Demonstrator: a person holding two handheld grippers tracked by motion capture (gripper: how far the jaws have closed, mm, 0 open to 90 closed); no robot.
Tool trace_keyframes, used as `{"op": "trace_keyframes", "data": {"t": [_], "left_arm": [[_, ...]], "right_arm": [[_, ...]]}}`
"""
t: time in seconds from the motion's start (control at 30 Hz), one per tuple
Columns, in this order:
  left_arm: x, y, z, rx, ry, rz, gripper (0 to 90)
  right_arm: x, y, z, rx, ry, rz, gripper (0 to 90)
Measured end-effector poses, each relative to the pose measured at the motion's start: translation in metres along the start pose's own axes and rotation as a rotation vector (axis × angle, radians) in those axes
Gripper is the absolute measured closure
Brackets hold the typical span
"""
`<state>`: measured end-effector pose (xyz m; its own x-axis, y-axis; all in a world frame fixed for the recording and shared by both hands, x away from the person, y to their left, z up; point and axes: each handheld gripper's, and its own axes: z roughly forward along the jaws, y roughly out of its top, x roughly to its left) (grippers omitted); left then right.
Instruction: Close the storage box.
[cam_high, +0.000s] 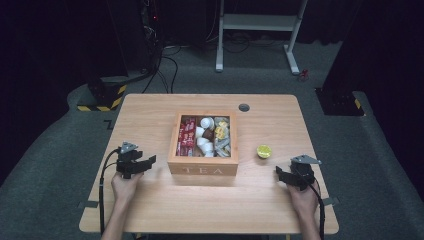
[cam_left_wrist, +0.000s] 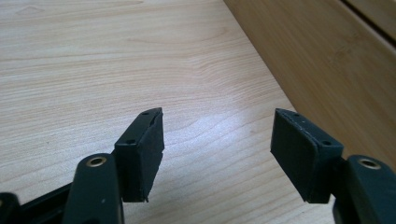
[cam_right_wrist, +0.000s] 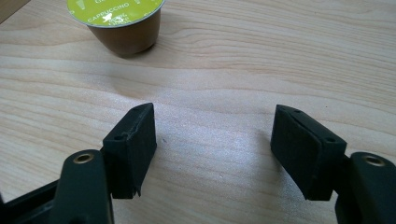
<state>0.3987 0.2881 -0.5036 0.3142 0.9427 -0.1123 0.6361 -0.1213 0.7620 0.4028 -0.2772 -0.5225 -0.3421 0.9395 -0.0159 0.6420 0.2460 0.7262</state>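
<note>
A wooden box (cam_high: 202, 167) marked TEA stands in the middle of the table, lid off, with red sachets, white pods and other packets in its compartments. A coffee capsule with a lime-green lid (cam_high: 263, 151) stands on the table right of the box; the right gripper view shows this capsule (cam_right_wrist: 122, 23), brown-bodied, just ahead of the jaws. My left gripper (cam_high: 142, 164) rests open on the table left of the box, whose wooden side (cam_left_wrist: 327, 56) fills the right of its view; nothing lies between its jaws (cam_left_wrist: 217, 154). My right gripper (cam_high: 285, 176) also stands open and empty (cam_right_wrist: 212, 149).
A round grey grommet (cam_high: 244, 107) sits in the table behind the box. Bare wood lies in front of the box and around both hands. A white metal frame (cam_high: 257, 30) and black equipment stand on the floor beyond the table.
</note>
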Motion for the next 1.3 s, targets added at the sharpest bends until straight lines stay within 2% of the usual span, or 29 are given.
{"op": "trace_keyframes", "data": {"t": [0.1,0.27,0.37,0.67,0.73,0.9,1.03,1.1,1.3], "left_arm": [[0.000,-0.001,0.003,0.006,-0.019,-0.008,33.6],[-0.003,-0.003,0.011,0.014,0.022,0.024,33.8],[-0.004,-0.004,0.016,0.020,0.036,0.024,34.1],[-0.001,-0.005,0.021,0.034,0.058,0.037,32.4],[0.000,-0.006,0.022,0.034,0.052,0.024,31.9],[-0.001,-0.007,0.024,0.054,0.064,0.043,29.6],[-0.002,-0.008,0.025,0.051,0.086,0.070,29.0],[-0.001,-0.010,0.027,0.034,0.090,0.077,27.0],[-0.002,-0.010,0.026,0.033,0.098,0.068,26.5]], "right_arm": [[0.000,0.000,0.000,0.000,0.000,0.000,31.1],[0.000,0.000,0.000,0.000,0.000,0.000,31.1],[0.000,0.000,0.000,0.000,0.000,0.000,31.1],[0.000,0.000,0.000,0.000,0.000,0.000,31.1],[0.000,0.000,0.000,0.000,0.000,0.000,31.1],[0.000,0.000,0.000,0.000,0.000,0.000,31.1],[0.000,0.000,0.000,0.000,0.000,0.000,31.1],[0.000,0.000,0.000,0.000,0.000,0.000,31.1],[0.000,0.000,0.000,0.001,0.003,-0.003,30.6]]}}
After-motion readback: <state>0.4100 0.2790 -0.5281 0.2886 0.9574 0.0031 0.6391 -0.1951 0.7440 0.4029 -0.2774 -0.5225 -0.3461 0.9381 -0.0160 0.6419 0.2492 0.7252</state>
